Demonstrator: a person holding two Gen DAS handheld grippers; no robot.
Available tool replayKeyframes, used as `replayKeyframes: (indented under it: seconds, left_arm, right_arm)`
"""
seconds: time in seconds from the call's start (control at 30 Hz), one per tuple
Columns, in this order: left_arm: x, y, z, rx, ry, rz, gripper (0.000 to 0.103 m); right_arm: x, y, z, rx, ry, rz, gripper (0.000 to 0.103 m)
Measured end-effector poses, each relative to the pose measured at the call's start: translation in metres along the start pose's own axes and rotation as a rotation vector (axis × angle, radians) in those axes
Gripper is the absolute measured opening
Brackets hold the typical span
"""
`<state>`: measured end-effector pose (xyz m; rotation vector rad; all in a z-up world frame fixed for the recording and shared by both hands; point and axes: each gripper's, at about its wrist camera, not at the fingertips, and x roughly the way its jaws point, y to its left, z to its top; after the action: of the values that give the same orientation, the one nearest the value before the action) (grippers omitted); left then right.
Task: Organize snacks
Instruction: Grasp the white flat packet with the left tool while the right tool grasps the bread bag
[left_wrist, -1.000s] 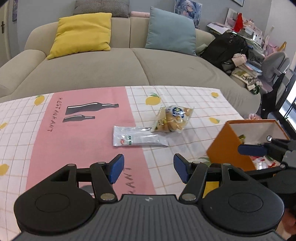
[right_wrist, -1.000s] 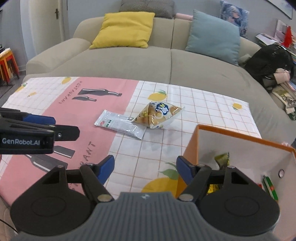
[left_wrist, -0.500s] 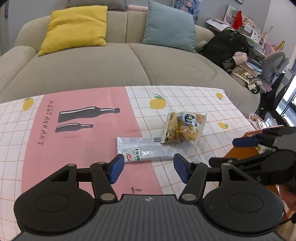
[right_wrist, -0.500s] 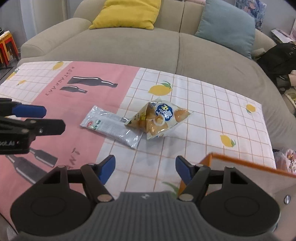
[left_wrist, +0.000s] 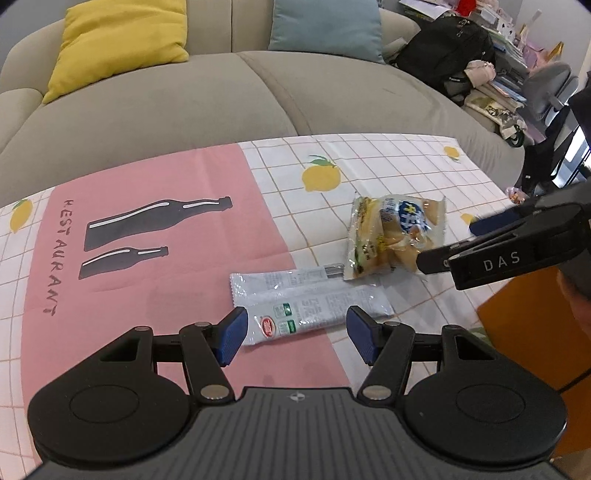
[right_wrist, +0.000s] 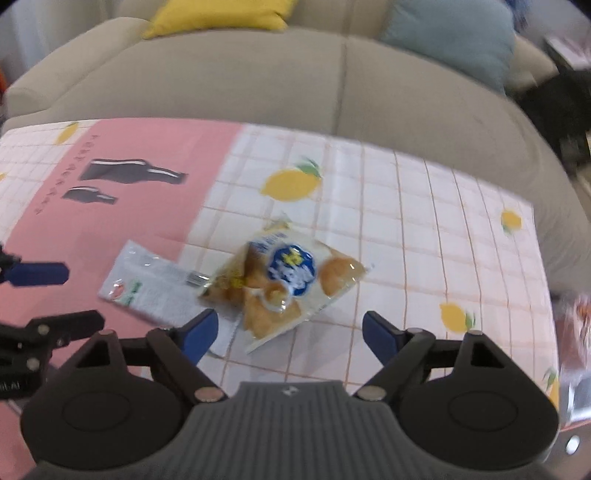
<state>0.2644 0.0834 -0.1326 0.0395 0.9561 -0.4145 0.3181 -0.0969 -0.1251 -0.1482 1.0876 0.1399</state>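
Closing in on both snacks: right tool (right_wrist: 290, 328), jaws just widened and empty, above the bun bag (right_wrist: 284, 284); left tool (left_wrist: 293, 334), wide, over the white packet (left_wrist: 306, 302) on the worktop (left_wrist: 147, 295).

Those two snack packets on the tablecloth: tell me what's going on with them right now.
A person is working a handheld gripper in each hand over the table. The left gripper hangs open above the long white packet, not touching it. The right gripper has just been opening its jaws and is lined up on the bag of buns, with nothing clamped yet. The bag overlaps one end of the white packet. Both lie loose on the tablecloth, and the orange box stands at the table's right edge.
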Motion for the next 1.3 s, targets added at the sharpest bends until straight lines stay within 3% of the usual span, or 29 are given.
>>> replayKeyframes:
  seconds: [0.07, 0.13, 0.2, 0.33, 0.4, 0.43, 0.67, 0.87, 1.1, 1.17, 1.3]
  left_arm:
    - [0.007, 0.001, 0.003, 0.01, 0.004, -0.018, 0.072]
    - [0.013, 0.0, 0.006, 0.044, 0.014, -0.028, 0.072]
    - [0.018, -0.002, 0.01, 0.084, 0.024, -0.026, 0.072]
    - [0.028, -0.008, 0.018, 0.148, 0.03, -0.037, 0.072]
    - [0.033, -0.009, 0.022, 0.15, 0.025, -0.035, 0.072]
    - [0.036, -0.009, 0.024, 0.15, 0.027, -0.039, 0.072]
    - [0.05, -0.01, 0.027, 0.173, 0.039, -0.053, 0.072]
    - [0.061, -0.008, 0.032, 0.174, 0.047, -0.069, 0.072]
    - [0.067, -0.005, 0.026, 0.139, 0.098, -0.063, 0.041]
    - [0.064, -0.003, 0.025, 0.132, 0.123, -0.061, 0.028]
    - [0.053, -0.001, 0.015, 0.087, 0.193, -0.034, 0.019]
  right_arm:
    - [0.009, -0.006, 0.001, 0.065, 0.04, 0.034, 0.068]
    - [0.014, -0.009, 0.0, 0.101, 0.052, 0.06, 0.068]
    - [0.012, -0.009, 0.002, 0.091, 0.041, 0.034, 0.07]
    - [-0.001, -0.002, 0.011, -0.016, -0.064, -0.015, 0.069]
    - [-0.003, 0.0, 0.017, -0.056, -0.119, -0.019, 0.064]
    - [-0.003, 0.0, 0.021, -0.057, -0.127, -0.009, 0.054]
    - [0.026, -0.012, 0.036, 0.059, -0.073, 0.073, 0.034]
    - [0.032, -0.007, 0.029, 0.02, -0.051, 0.05, 0.033]
    - [0.034, 0.002, 0.023, -0.028, -0.018, 0.037, 0.032]
    - [0.032, 0.001, 0.02, -0.016, -0.01, 0.054, 0.028]
    - [0.023, 0.004, 0.008, 0.011, -0.003, 0.098, 0.021]
